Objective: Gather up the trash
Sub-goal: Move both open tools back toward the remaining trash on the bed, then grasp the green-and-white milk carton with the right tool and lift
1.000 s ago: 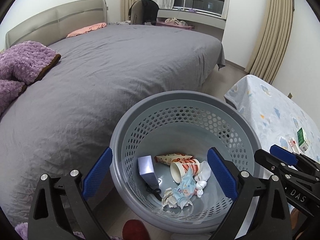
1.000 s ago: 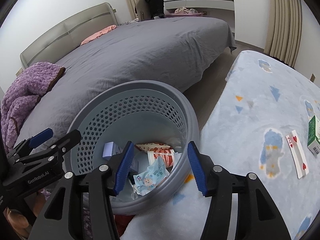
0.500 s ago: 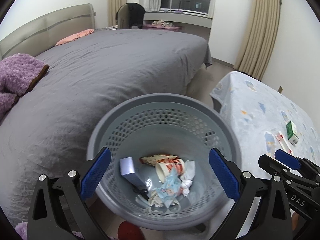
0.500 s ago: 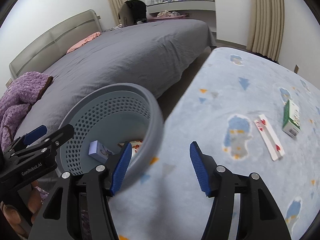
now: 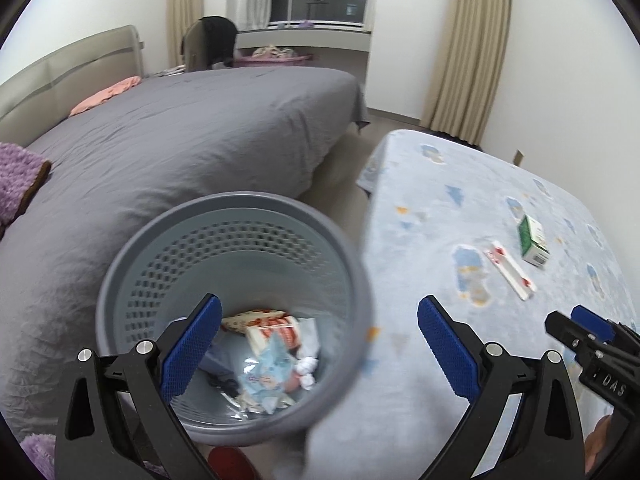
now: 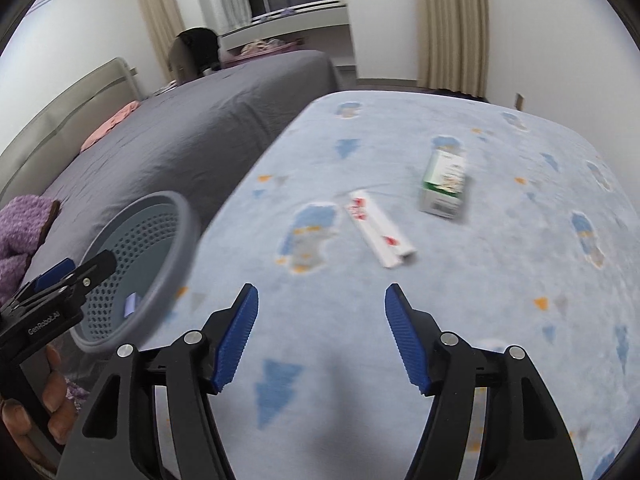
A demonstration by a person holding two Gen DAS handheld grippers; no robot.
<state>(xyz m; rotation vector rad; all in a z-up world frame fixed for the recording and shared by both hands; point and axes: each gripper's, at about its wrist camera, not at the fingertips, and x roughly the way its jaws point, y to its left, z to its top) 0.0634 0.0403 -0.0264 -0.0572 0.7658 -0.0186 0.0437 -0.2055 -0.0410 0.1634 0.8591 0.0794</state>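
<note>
A grey perforated trash basket (image 5: 120, 280) stands on the floor beside the table; it holds a cup, wrappers and crumpled paper (image 5: 276, 348). It also shows in the right wrist view (image 6: 176, 216). On the light blue tablecloth (image 6: 500, 300) lie a green and white carton (image 6: 444, 184) and a white strip with red marks (image 6: 380, 232); both also show in the left wrist view, the carton (image 5: 532, 240) and the strip (image 5: 510, 276). My left gripper (image 5: 320, 348) is open and empty over the basket's right rim. My right gripper (image 6: 320, 336) is open and empty over the tablecloth, short of the strip.
A large bed with a grey cover (image 5: 180, 140) lies left of the basket, with a purple blanket (image 5: 16, 180) and a pink pillow (image 5: 108, 94). Beige curtains (image 5: 468, 48) and a window ledge stand at the far wall. A strip of floor (image 5: 344, 184) separates bed and table.
Both grippers have swung right, from over the basket toward the table. The carton and strip have come closer to the middle of the right wrist view. Both stay open and empty.
</note>
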